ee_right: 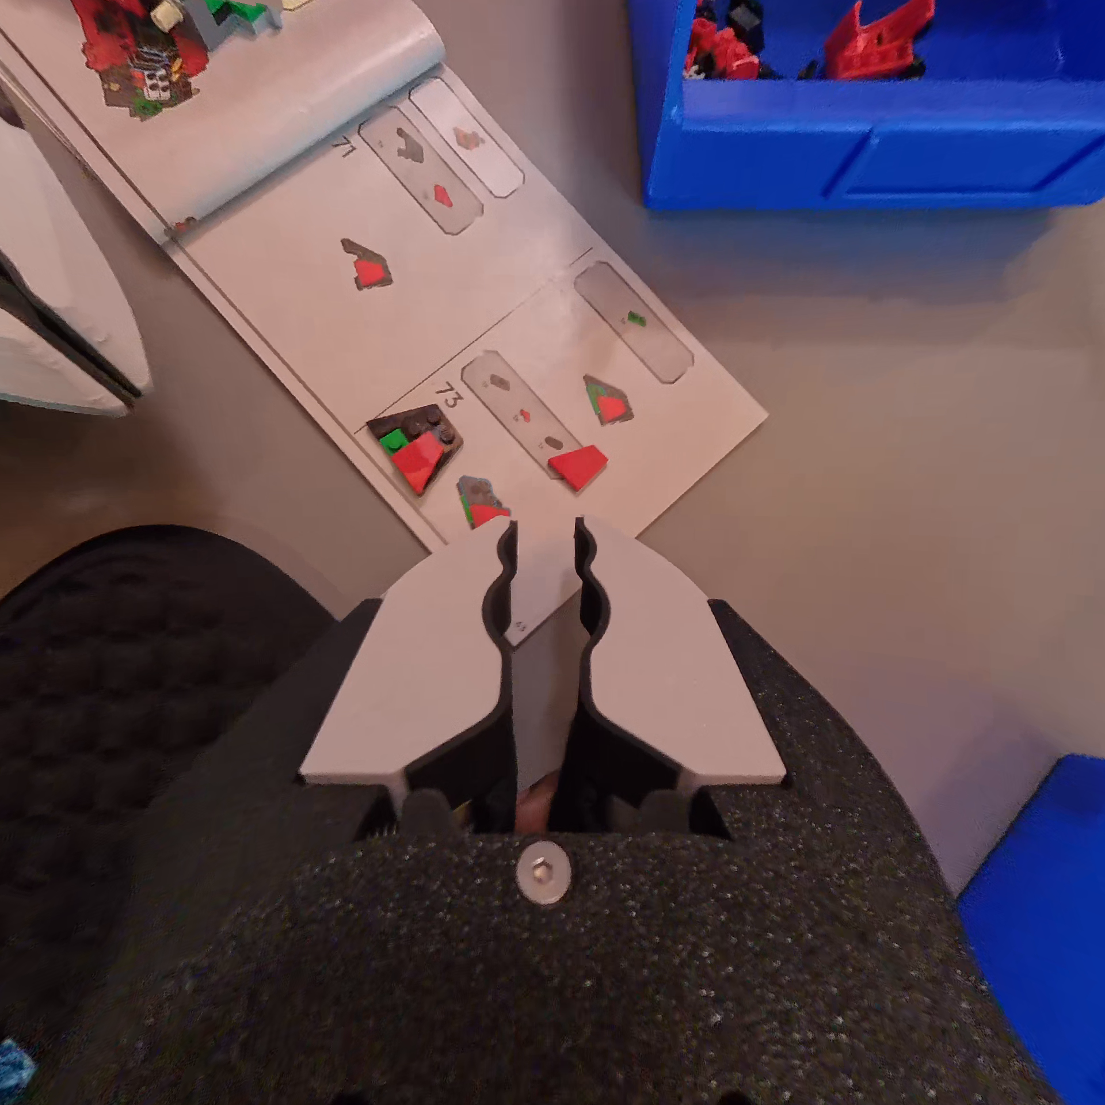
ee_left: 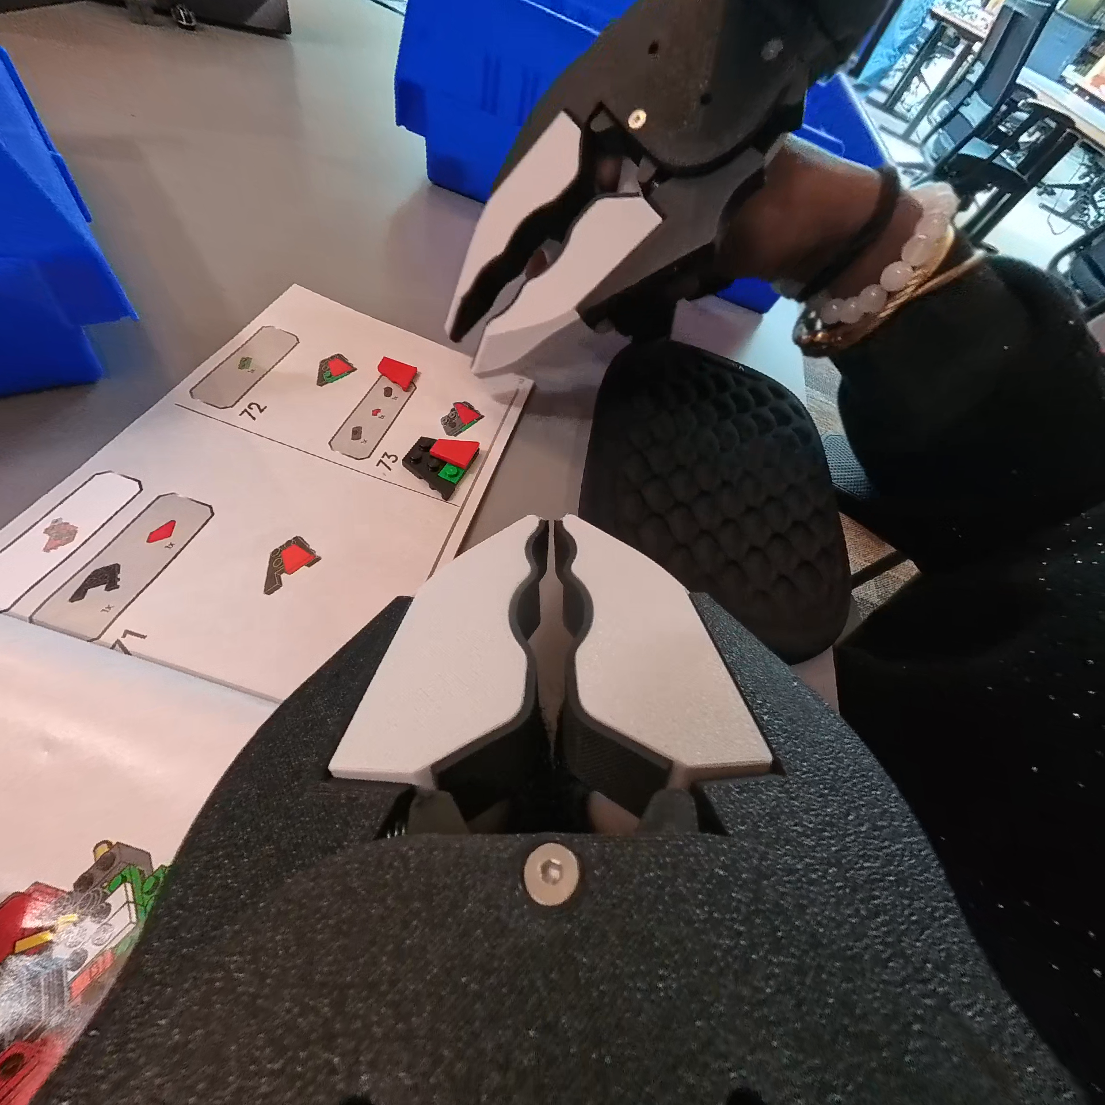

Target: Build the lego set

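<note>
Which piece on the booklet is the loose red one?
Find the open instruction booklet on the grey table. Near its corner lies a loose red wedge piece, alone. Its neighbour, the small assembly, also has red, but on a black plate with green.

A: where's the loose wedge piece (ee_right: 577, 466)?
B: on the instruction booklet (ee_right: 335, 335), well apart from the small assembly (ee_right: 417, 449), also on it
A: bin (ee_right: 867, 155)?
B: on the table (ee_right: 867, 478), beyond the booklet

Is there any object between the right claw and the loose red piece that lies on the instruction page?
Nothing visible. The right claw is open above the near corner of the instruction page, and only bare paper lies between it and the loose red piece. The small black assembly sits off to the side.
</note>
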`<state>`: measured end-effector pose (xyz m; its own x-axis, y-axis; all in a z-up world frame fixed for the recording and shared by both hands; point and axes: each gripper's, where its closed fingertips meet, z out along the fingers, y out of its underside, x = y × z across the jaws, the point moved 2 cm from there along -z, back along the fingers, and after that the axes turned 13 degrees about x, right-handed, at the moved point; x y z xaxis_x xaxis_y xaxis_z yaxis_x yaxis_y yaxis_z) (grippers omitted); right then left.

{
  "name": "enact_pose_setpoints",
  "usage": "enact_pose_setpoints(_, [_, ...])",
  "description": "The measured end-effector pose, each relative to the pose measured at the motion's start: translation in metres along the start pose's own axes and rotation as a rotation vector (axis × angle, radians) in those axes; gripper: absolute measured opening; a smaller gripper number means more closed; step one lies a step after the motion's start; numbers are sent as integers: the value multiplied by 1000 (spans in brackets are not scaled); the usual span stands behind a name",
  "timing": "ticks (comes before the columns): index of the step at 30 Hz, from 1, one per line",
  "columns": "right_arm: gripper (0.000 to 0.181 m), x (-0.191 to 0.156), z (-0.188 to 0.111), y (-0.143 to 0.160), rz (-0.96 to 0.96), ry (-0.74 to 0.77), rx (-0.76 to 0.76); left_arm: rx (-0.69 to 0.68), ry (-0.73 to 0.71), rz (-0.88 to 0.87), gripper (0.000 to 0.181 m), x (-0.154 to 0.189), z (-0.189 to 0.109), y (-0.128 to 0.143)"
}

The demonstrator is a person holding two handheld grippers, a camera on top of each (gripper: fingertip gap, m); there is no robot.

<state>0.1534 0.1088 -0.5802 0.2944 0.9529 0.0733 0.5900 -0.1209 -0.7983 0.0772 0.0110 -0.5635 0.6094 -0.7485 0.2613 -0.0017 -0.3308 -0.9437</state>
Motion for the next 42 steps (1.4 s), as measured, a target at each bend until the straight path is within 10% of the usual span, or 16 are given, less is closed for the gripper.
enact_pose_setpoints(14, [36,-35,21,-11,-200,-312,28,-8,5,-14,1,-1,0,1])
enact_pose_setpoints(34, [1,37,22,-2,-59,-2,30,-29,21,-28,1,1,2,3])
enact_pose_setpoints(42, [23,40,17,-3,-31,46,36,-28,26,-38,1,1,2,3])
